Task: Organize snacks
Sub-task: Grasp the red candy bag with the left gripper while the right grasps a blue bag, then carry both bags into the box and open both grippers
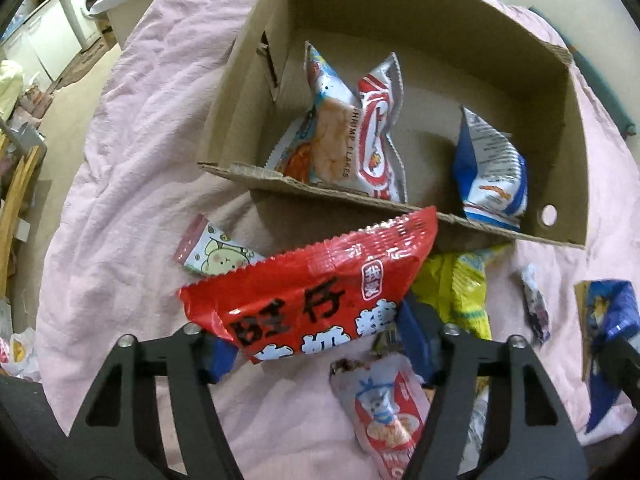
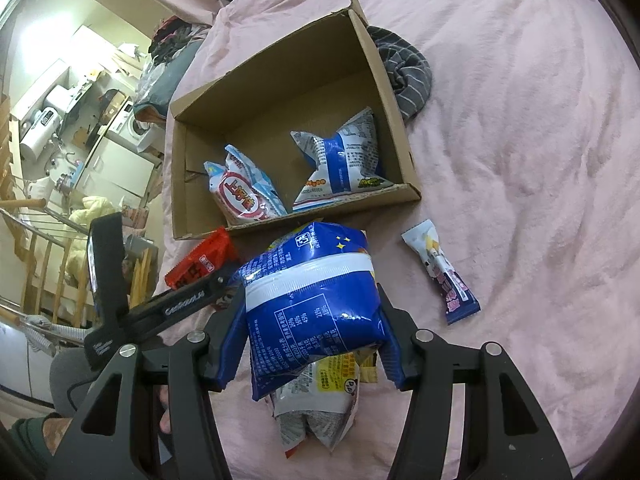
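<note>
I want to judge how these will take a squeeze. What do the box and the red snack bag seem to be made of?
Box: plain brown corrugated cardboard, matte; the torn near rim shows fluting. Red snack bag: thin glossy plastic film, probably foil-lined; it shows sharp glare, crinkles and a serrated heat-sealed edge.

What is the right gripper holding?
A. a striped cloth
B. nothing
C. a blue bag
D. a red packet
C: in the right wrist view the right gripper has its pads pressed on both sides of the blue bag, lifted in front of the cardboard box.
</note>
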Demonstrator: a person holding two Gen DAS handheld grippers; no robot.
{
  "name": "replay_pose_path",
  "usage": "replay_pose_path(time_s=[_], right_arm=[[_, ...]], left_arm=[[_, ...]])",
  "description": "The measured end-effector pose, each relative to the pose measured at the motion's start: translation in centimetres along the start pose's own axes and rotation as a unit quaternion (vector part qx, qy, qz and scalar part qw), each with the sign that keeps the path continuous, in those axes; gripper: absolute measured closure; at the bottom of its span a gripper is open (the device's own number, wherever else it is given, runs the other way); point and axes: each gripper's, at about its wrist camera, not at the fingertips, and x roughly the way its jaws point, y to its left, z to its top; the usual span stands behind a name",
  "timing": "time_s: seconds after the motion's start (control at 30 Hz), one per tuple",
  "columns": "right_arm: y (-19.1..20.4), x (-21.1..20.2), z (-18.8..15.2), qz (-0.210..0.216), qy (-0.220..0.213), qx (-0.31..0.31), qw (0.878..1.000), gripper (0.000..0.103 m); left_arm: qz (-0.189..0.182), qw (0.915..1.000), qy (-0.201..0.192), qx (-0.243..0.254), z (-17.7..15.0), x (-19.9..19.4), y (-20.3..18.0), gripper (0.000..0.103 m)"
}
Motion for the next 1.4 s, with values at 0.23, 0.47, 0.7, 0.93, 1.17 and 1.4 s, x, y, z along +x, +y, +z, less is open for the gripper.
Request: replay_pose_path(time_s=[0.23, 0.47, 0.7, 0.93, 1.17, 1.4], right_arm=[[0.5, 0.0, 0.0, 0.001, -0.002, -0.011, 1.0, 0.044], [0.4, -0.8, -0.1, 0.006, -0.012, -0.01, 1.0, 0.044], [0.7, -1.6, -0.2, 0.011, -0.029, -0.015, 0.999, 0.044], [1.2, -2.2, -0.1, 0.011, -0.045, -0.025, 0.999, 0.044], [1.8, -3.4, 0.5, 0.02, -0.071, -0.031, 0.997, 0.044], [3.4, -4.7, 2.7, 0.017, -0.097, -0.047, 0.994, 0.044]], left_arm=[[-0.013, 0.9998, 0.007, 0.012, -0.5, -1.6, 0.1, 0.053], [-0.027, 0.9994, -0.005, 0.02, -1.2, -4.1, 0.5, 0.055], [-0.021, 0.9987, -0.019, 0.041, -1.9, -6.1, 1.4, 0.055], [-0.027, 0.9983, -0.026, 0.044, -1.4, -7.8, 2.3, 0.055], [-0.038, 0.9971, -0.038, 0.054, 0.5, -9.9, 2.7, 0.055], [-0.035, 0.9945, -0.068, 0.072, 3.8, -11.4, 2.4, 0.055]])
